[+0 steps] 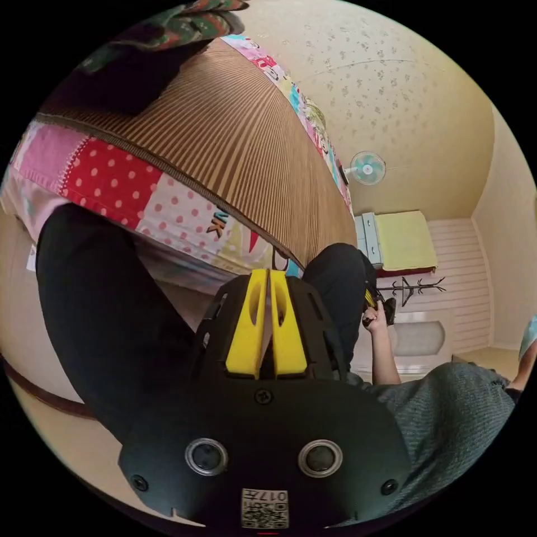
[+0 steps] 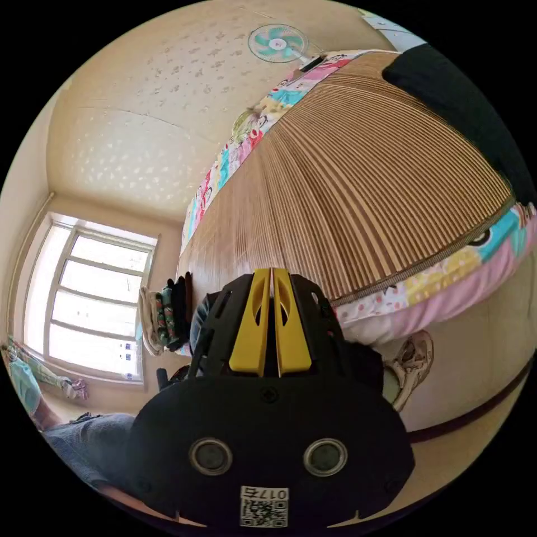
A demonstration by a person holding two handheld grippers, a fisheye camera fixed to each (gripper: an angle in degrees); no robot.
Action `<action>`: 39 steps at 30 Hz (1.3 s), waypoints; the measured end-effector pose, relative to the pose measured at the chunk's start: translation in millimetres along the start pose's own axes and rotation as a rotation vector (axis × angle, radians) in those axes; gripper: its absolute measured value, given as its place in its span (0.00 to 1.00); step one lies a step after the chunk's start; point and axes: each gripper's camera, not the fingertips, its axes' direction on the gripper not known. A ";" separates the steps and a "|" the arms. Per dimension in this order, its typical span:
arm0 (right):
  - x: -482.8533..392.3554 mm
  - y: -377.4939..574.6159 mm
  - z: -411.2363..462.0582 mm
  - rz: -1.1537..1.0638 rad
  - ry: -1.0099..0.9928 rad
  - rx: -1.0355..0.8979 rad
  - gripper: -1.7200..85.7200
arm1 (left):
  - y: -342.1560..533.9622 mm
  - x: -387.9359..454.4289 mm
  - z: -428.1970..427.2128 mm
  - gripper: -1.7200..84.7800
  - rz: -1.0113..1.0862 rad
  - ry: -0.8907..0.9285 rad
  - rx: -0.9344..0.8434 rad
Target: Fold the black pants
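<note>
Black pants [image 1: 106, 313] are hanging over the edge of a bed [image 1: 184, 212] in the left gripper view, draping on either side of the left gripper [image 1: 269, 274]. Its yellow jaws are standing closed tip to tip, and whether cloth is being pinched between them is impossible to say. Beyond it a hand [image 1: 376, 320] is gripping the right gripper's handle beside a second dark fold of the pants. A striped brown mat [image 1: 235, 140] is covering the bed. In the right gripper view, the right gripper [image 2: 271, 273] is also showing its jaws pressed together at the mat's [image 2: 358, 184] edge, with dark cloth bunching behind its body; any grasp is hidden. More black fabric [image 2: 464, 106] is lying on the far corner, cut off by the frame.
</note>
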 end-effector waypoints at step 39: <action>-372.6 -136.7 209.5 -0.758 0.094 -0.007 0.04 | 86.3 20.3 -130.7 0.01 0.034 -0.140 0.481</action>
